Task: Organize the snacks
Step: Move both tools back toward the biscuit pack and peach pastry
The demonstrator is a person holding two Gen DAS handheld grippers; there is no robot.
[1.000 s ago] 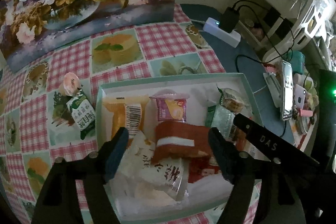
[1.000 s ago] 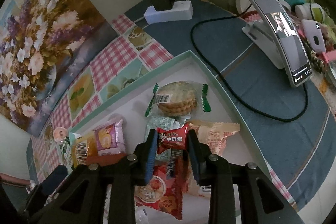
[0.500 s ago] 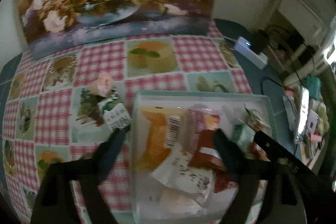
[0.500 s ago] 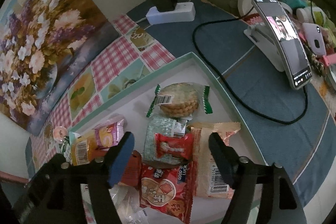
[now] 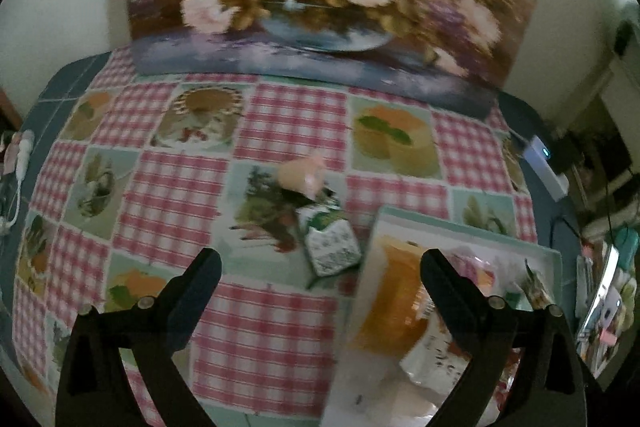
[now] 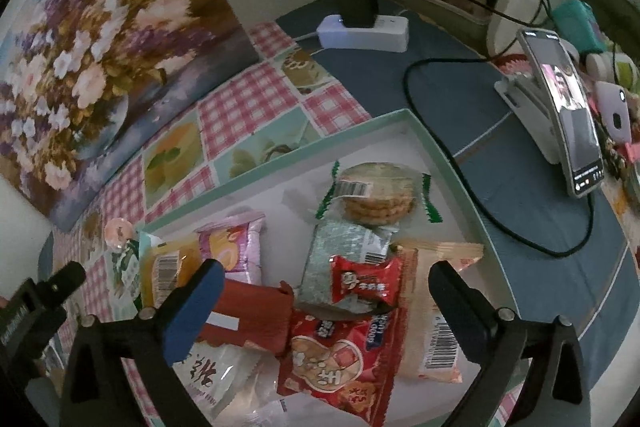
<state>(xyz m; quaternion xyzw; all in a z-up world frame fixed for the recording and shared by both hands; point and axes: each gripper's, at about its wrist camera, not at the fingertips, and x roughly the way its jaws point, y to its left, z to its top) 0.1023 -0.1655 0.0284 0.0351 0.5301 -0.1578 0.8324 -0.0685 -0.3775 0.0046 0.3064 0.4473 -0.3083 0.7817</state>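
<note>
Right gripper (image 6: 324, 287) jaws just opened wide, small red packet (image 6: 366, 281) loose between them. Left gripper (image 5: 320, 279) spread too (empty) over checked tablecloth (image 5: 280, 123).

Right gripper (image 6: 324, 287) jaws have just been opening and are standing wide, nothing pressing on the pads; small red packet (image 6: 365, 282) is lying free between them on the green-grey pouch (image 6: 340, 259). All of it is sitting in the mint-rimmed tray (image 6: 452, 163), wrapped round biscuit (image 6: 378, 197) lying further back.
</note>
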